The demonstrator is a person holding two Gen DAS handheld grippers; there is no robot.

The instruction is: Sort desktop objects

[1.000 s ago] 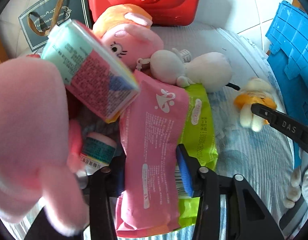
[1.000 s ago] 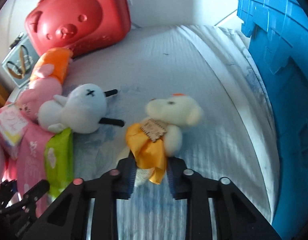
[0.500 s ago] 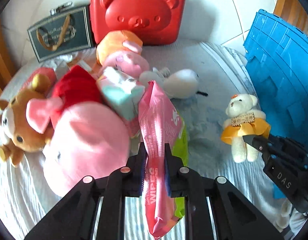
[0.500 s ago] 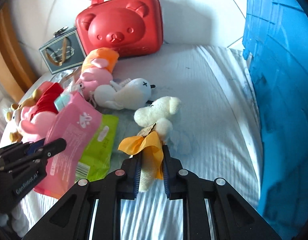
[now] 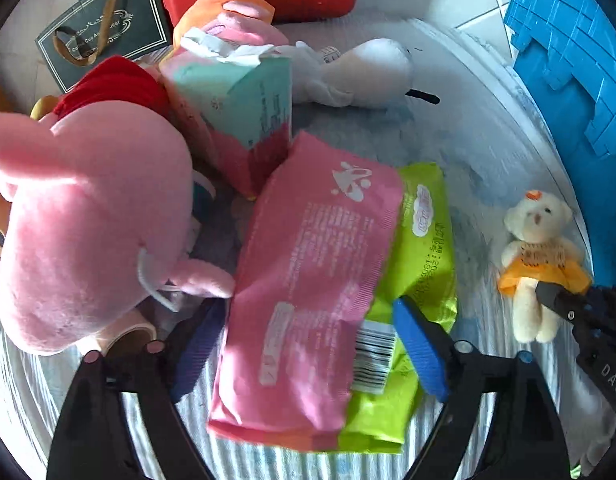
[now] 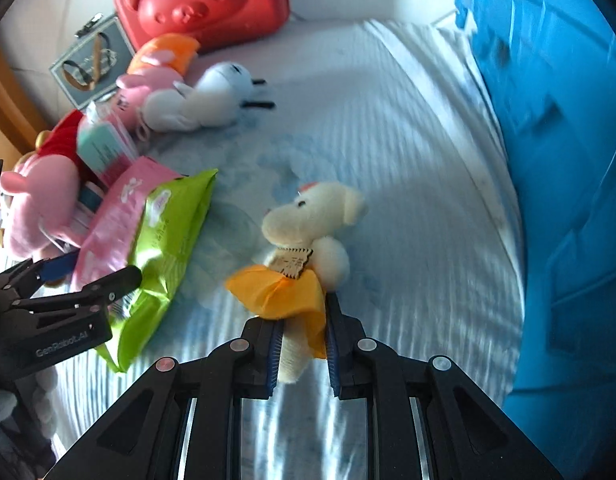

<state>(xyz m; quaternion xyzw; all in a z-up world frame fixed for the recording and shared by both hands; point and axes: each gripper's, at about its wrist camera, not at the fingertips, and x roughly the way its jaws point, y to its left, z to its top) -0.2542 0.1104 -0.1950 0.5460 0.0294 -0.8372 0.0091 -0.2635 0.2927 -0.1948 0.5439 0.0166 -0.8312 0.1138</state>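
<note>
A pink wipes pack (image 5: 308, 280) lies flat, partly on a green wipes pack (image 5: 423, 248). My left gripper (image 5: 308, 346) straddles the pink pack's near end. Its jaws are opening, and the blue pads (image 5: 419, 348) stand off the pack's sides. My right gripper (image 6: 302, 344) is shut on the legs of a small white bear in an orange dress (image 6: 311, 216), just over the striped sheet. The left wrist view shows the same bear (image 5: 535, 232) at the right, with a right finger (image 5: 555, 296) against its skirt.
A blue crate (image 6: 567, 160) walls off the right side. At the left lie a pink plush pig (image 5: 88, 220), a teal-and-pink tissue box (image 5: 244, 112) and a white plush (image 5: 367, 72). A red bear case (image 6: 204, 0) and a dark gift bag (image 5: 104, 28) stand at the back.
Half a second ago my left gripper pinched the pink pack upright. Now its jaws are wide and the pack lies flat on the green one. My right gripper still holds the bear and has shifted sideways.
</note>
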